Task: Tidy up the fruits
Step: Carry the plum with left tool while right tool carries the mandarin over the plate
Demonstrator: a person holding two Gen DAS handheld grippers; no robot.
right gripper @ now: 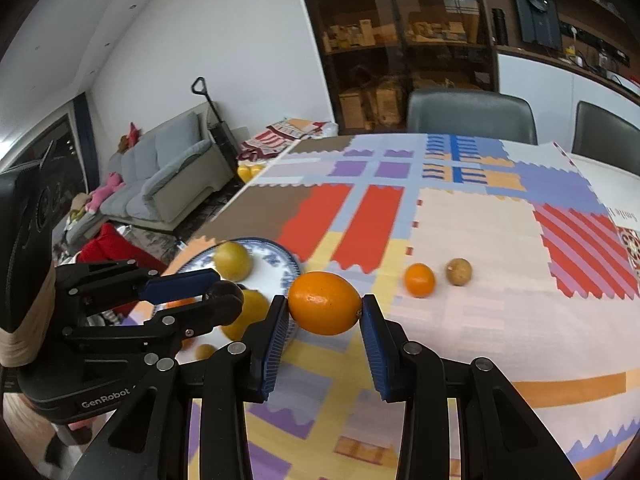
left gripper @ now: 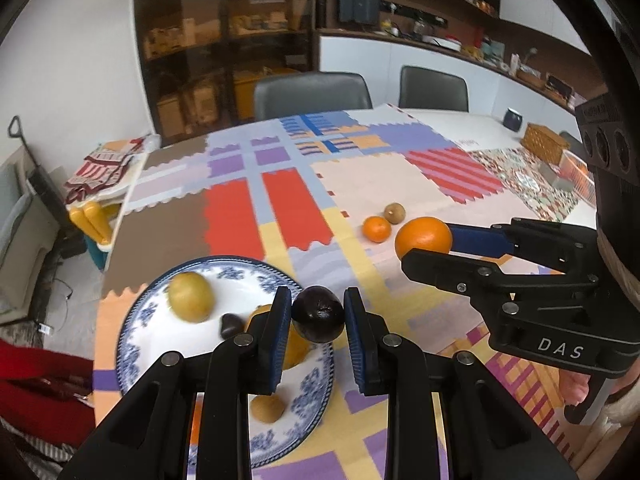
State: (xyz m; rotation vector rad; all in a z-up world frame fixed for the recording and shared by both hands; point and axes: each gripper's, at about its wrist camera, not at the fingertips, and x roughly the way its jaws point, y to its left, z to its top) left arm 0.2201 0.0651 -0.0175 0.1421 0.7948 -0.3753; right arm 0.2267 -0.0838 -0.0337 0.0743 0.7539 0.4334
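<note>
My left gripper (left gripper: 318, 314) is shut on a dark purple round fruit (left gripper: 319, 314) and holds it above the right rim of a blue-and-white plate (left gripper: 136, 320). The plate holds a yellow-green fruit (left gripper: 191, 297), a small dark fruit (left gripper: 231, 325), a yellow fruit (left gripper: 298, 346) partly hidden by my fingers, and a small tan fruit (left gripper: 267, 408). My right gripper (right gripper: 325, 310) is shut on a large orange (right gripper: 324, 308), raised over the tablecloth right of the plate (right gripper: 280, 252). A small mandarin (right gripper: 419, 280) and a brown round fruit (right gripper: 459, 271) lie on the cloth farther right.
A patchwork tablecloth (left gripper: 360, 184) covers the table. Two grey chairs (left gripper: 312, 94) stand at the far side. A wicker basket (left gripper: 546, 142) and boxes sit at the far right end. The table's left edge drops to the floor, with a sofa (right gripper: 160, 172) beyond.
</note>
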